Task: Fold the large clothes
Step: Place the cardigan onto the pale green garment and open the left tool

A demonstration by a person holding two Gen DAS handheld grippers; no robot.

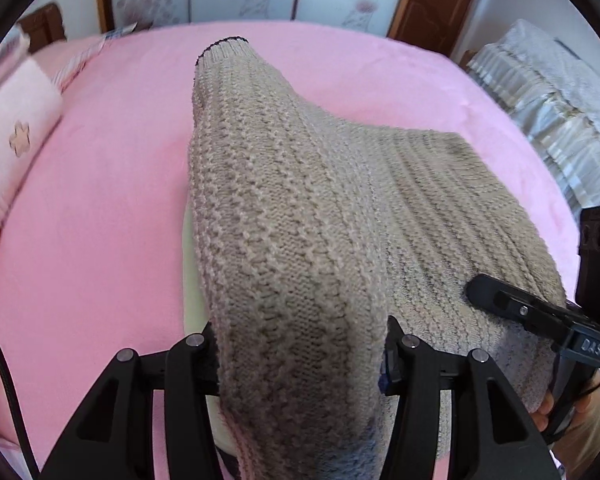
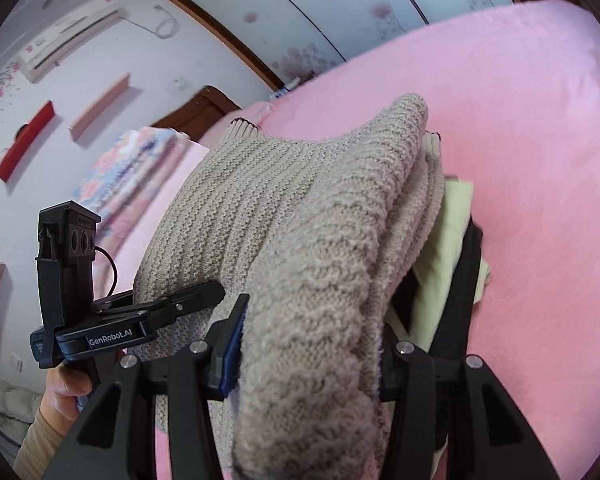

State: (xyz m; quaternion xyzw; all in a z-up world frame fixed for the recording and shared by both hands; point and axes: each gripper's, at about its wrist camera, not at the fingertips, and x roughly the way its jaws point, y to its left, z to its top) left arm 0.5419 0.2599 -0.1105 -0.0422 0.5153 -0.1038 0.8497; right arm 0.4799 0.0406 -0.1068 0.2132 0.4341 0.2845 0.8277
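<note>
The sweater (image 1: 300, 216) was tan, thick and bumpy, bunched up over the pink bed (image 1: 100, 200). The left gripper (image 1: 302, 354) and the right gripper (image 2: 310, 348) each squeezed a fat fold.

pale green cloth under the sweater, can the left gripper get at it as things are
Probably not. The left gripper is shut on the sweater, so its fingers are taken. The green cloth lies beneath the knit with only an edge showing; the sweater would have to be let go or set aside first.
</note>
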